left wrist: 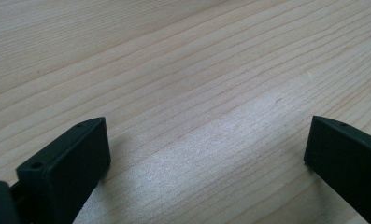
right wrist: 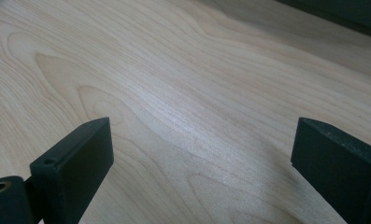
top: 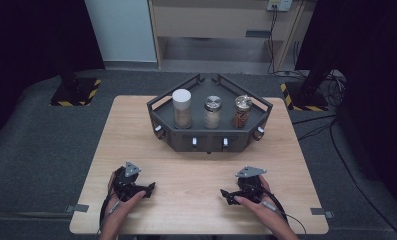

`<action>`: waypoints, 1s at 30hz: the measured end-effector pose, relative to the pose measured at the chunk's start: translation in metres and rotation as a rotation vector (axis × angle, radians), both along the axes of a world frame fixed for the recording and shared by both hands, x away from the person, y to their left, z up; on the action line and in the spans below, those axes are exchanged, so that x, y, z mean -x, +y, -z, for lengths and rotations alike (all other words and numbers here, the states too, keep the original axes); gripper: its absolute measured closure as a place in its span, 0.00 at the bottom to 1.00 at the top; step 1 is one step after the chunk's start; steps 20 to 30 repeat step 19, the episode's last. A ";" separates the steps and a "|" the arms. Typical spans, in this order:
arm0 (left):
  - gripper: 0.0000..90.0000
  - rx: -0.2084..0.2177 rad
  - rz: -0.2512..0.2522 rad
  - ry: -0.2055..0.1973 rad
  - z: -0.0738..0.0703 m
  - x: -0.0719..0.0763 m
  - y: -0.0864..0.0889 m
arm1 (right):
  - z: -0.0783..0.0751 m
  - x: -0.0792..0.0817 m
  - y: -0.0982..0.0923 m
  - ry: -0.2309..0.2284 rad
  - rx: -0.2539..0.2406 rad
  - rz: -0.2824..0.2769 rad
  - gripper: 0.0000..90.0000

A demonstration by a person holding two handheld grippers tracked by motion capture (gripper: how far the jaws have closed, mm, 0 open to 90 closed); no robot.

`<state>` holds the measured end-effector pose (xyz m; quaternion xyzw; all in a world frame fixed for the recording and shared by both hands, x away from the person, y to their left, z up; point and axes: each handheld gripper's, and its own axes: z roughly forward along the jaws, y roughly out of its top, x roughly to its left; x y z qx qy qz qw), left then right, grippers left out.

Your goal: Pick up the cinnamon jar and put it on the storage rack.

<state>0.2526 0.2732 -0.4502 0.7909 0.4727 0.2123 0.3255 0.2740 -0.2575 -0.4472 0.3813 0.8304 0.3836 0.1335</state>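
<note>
- The left gripper rests low on the wooden table, near the front edge. Its jaws stand wide apart with nothing between them, just bare wood.
- The right gripper sits low over the table too, well apart from the left one. Its jaws are also spread wide and hold nothing.
- The things nearest to work with are 3 jars. They stand in a row in a dark tray at the far side of the table, well away from both grippers.
- The white-lid jar is on the left, the silver-lid jar is in the middle, and the brown jar is on the right. All 3 stand upright and do not touch each other.
- The jars look like clear glass or hard plastic with something inside. I think they are stiff, smooth and a bit slippery. They could crack or tip if bumped.
- They are likely not very heavy, but the stuff inside adds some weight.
- A good place to grab looks like the round body, just under the lid, with 1 jaw on each side.
- The tray has a rail around it, so I think a jar must go straight up to come out.
</note>
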 end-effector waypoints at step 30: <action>0.00 0.000 -0.001 0.000 0.000 0.000 0.000 | 0.013 0.007 0.007 -0.051 0.050 -0.007 0.04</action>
